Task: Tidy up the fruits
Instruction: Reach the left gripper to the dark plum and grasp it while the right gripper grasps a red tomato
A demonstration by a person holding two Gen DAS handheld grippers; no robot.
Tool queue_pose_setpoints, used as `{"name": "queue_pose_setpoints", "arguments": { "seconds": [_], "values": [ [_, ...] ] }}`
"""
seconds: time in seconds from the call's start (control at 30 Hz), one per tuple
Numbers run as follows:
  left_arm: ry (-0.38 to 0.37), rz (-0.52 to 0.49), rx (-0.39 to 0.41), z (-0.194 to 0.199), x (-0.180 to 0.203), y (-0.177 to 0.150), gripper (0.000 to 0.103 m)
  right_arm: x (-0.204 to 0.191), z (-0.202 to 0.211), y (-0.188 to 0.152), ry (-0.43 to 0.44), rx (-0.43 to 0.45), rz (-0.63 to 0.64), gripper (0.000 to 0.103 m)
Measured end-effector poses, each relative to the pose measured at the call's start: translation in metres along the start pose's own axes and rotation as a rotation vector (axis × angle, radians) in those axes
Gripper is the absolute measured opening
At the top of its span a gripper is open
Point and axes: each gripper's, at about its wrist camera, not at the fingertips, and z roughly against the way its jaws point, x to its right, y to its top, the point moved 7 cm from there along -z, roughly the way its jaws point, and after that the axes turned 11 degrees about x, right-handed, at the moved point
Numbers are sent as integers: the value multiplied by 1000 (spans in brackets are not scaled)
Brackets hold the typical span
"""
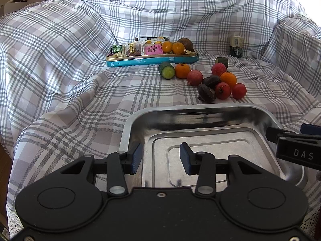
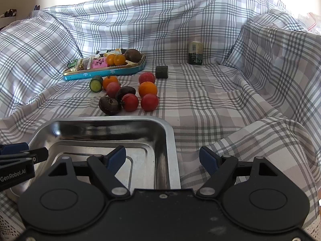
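Observation:
A loose pile of fruit lies on the checked cloth beyond a steel tray. It holds red fruits, oranges, dark wrinkled fruits and a cut cucumber piece. My left gripper is open over the tray's left side and holds nothing. My right gripper is open wide, and the tray's right wall shows between its fingers. Each gripper also appears at the edge of the other's view.
A blue tin at the back holds snack packets, two oranges and a brown fruit. A dark cucumber chunk and a small jar stand behind the pile. Cloth folds rise on all sides.

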Motion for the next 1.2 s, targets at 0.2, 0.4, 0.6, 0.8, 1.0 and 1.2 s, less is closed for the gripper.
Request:
{"name": "queue_pose_setpoints", "arguments": {
  "seconds": [0.2, 0.4, 0.6, 0.8, 1.0, 1.2],
  "values": [
    [1, 0, -2, 0, 0, -1, 50, 0, -1, 0, 0, -5, 5, 83],
    [11, 3, -6, 0, -2, -1, 50, -1, 1, 2, -27, -2, 36, 84],
    [5, 2, -19, 2, -2, 5, 50, -4, 7, 5, -63, 0, 134, 85],
    [-32, -25, -42, 4, 2, 17, 50, -14, 16, 10, 8, 14, 192, 83],
    [-29, -79, 17, -3, 4, 43, 50, -12, 16, 31, 32, 36, 226, 81],
    [-54, -61, 1, -29, 3, 57, 50, -1, -14, 58, 106, -31, 97, 81]
  ]
}}
